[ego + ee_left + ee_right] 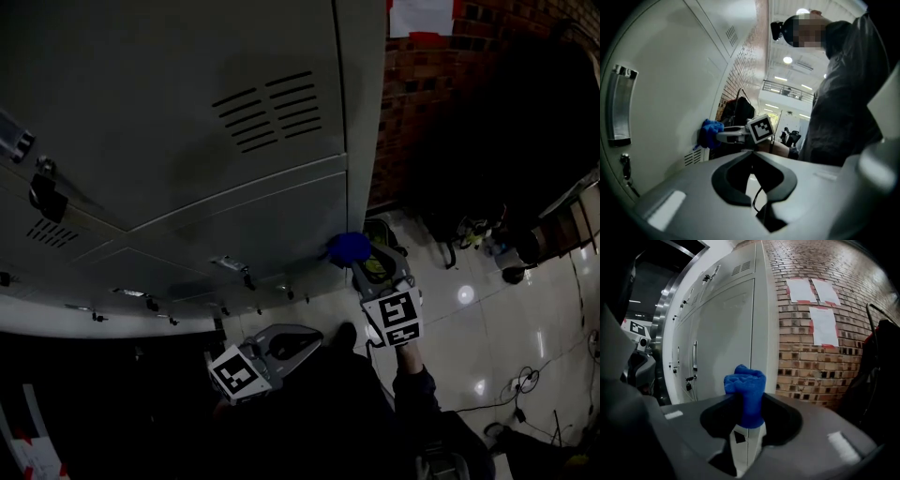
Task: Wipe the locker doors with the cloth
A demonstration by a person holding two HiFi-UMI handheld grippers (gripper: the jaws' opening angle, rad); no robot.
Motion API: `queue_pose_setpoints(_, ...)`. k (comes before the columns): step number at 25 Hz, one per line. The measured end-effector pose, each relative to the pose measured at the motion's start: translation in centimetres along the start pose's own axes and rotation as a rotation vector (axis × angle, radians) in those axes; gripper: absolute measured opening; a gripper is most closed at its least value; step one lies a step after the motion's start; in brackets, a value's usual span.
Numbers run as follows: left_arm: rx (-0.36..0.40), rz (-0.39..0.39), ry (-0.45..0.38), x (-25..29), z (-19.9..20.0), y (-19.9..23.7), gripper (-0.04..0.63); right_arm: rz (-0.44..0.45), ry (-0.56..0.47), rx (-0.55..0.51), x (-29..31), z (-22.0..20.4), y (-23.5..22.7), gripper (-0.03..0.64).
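Observation:
Grey metal locker doors [234, 141] fill the upper left of the head view. A bunched blue cloth [347, 247] is in my right gripper [361, 262], which is shut on it, low down by the right edge of the lockers. In the left gripper view the cloth [710, 132] rests against a door [670, 93] just above a small vent. In the right gripper view the cloth [746, 394] stands up from the white fingers [740, 446] and hides their tips. My left gripper [314, 336] hangs lower and to the left, off the doors. Its jaws [751, 157] are shut and hold nothing.
A brick wall [820, 366] with taped papers [820, 324] adjoins the lockers on the right. Dark coats hang there [506, 122]. Cables lie on the glossy floor [516, 384]. The doors carry a metal handle [621, 105], vents [267, 111] and padlocks [688, 385].

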State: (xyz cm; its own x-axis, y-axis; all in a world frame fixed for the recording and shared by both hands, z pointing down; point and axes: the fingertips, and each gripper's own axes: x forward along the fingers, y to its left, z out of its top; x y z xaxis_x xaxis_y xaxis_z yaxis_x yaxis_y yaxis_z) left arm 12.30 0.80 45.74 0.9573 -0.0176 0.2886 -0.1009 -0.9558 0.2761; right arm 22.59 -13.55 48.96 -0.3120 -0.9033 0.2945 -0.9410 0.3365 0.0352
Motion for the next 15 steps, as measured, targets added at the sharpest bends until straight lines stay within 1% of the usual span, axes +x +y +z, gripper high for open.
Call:
queue_pose_setpoints(3, -0.014, 0.014, -0.002, 0.4, -0.1, -0.1, 0.0, 0.015, -0.006, -0.004, 0.1, 0.0, -0.1, 0.126)
queue_pose_setpoints(8, -0.026, 0.015, -0.015, -0.7, -0.9, -0.2, 0.0, -0.021, 0.003, 0.003, -0.1, -0.1, 0.3, 0.126)
queue_pose_setpoints(11, -0.02, -0.001, -0.03, -2.3, -1.3, -0.4, 0.0, -0.025, 0.022, 0.0, -0.1, -0.2, 2.3, 0.124)
queue_pose_setpoints(15, -0.005, -0.027, -0.044, -5.8, -2.2, -0.3, 0.0, -0.019, 0.038, -0.028, 0.9, 0.3, 6.5, 0.124)
